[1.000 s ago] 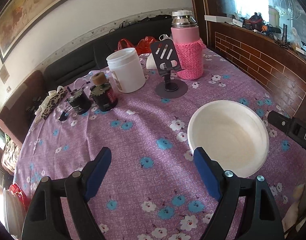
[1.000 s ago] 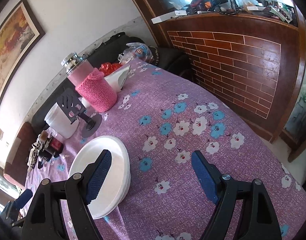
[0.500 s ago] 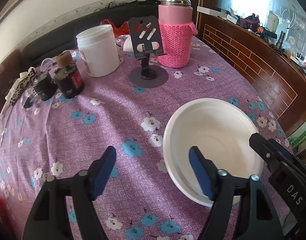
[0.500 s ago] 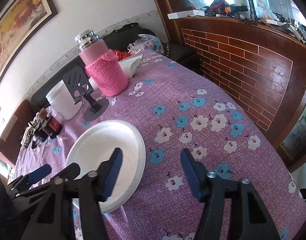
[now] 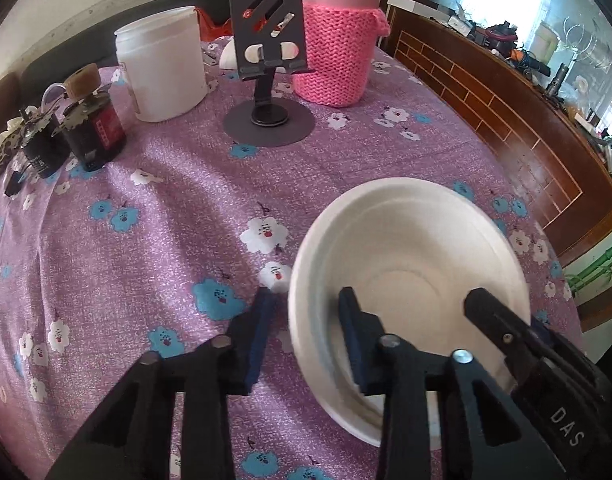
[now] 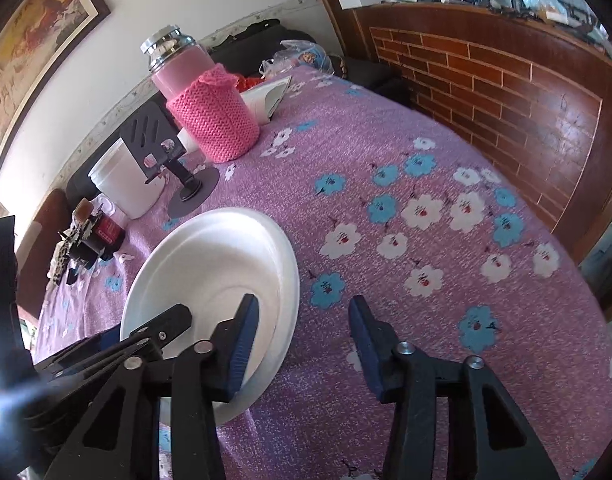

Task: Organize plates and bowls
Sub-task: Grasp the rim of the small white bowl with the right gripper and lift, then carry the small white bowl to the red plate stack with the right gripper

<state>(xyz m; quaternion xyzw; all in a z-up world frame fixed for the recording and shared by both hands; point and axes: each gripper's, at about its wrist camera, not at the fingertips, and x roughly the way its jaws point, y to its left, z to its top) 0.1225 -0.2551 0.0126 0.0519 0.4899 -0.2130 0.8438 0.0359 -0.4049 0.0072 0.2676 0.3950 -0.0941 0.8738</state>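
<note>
We hold both tongs over one white bowl (image 5: 421, 248) that sits on the desk (image 5: 154, 232) under its purple flowered cloth, at the near right in the left view and the near left in the right view. Our left tongs (image 5: 304, 330) straddle the bowl's left rim: one blue pad lies outside on the cloth side, the other inside the bowl, and the jaws are closing with the rim between them; we see a gap still between the outer pad and the wall, so the pads are not yet pressing. Our right tongs (image 6: 304, 334) straddle the opposite rim, one pad inside the bowl and the other out over the cloth; these jaws are closing too, with the rim between them and clear space on the outer side. Each view shows the other tongs reaching in over the bowl. Whether this is a single bowl or several nested we cannot tell. Farther back on the desk stand a pink knitted flask (image 5: 339, 36), a dark phone stand (image 5: 268, 80) just beside it, a white tub (image 5: 164, 64), and two small dark bottles (image 5: 94, 124) near the left edge, all well apart from the bowl.
</note>
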